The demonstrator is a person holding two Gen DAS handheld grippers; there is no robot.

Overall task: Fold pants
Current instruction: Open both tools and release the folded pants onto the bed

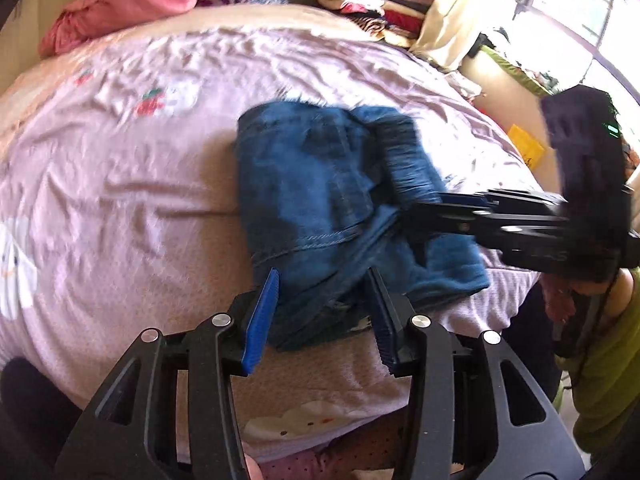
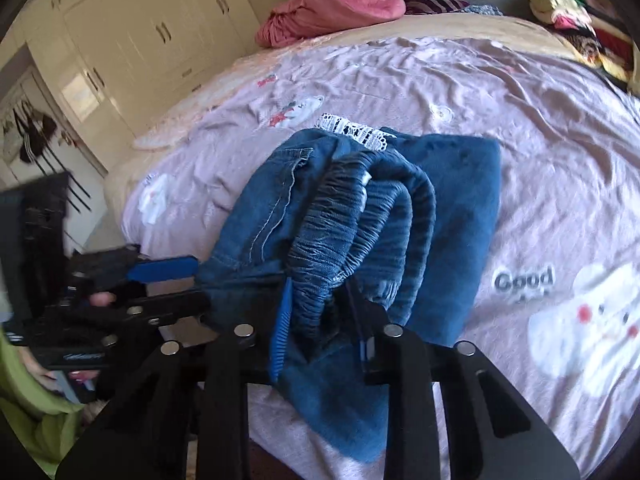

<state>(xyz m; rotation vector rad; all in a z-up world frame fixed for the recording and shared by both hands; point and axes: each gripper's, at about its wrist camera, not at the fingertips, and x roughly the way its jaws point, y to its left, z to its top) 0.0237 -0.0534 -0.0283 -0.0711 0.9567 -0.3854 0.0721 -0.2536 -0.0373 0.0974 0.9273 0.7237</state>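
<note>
Blue denim pants (image 1: 320, 196) lie folded in a bundle on the pink bed sheet (image 1: 120, 184). My left gripper (image 1: 324, 312) has its fingers apart around the near edge of the bundle, cloth between them. My right gripper (image 2: 320, 328) holds the bunched elastic waistband (image 2: 352, 232) between its fingers. It also shows in the left wrist view (image 1: 404, 208), reaching in from the right onto the pants. White lace trim (image 2: 356, 132) shows at the far edge of the pants (image 2: 452, 200). The left gripper appears at the left of the right wrist view (image 2: 188, 276).
A pink garment (image 1: 120, 8) lies at the head of the bed. Stacked clothes (image 1: 372, 4) sit at the far right corner. White wardrobes (image 2: 132, 40) stand left of the bed. The person in green (image 1: 608, 360) stands at the bed's near right edge.
</note>
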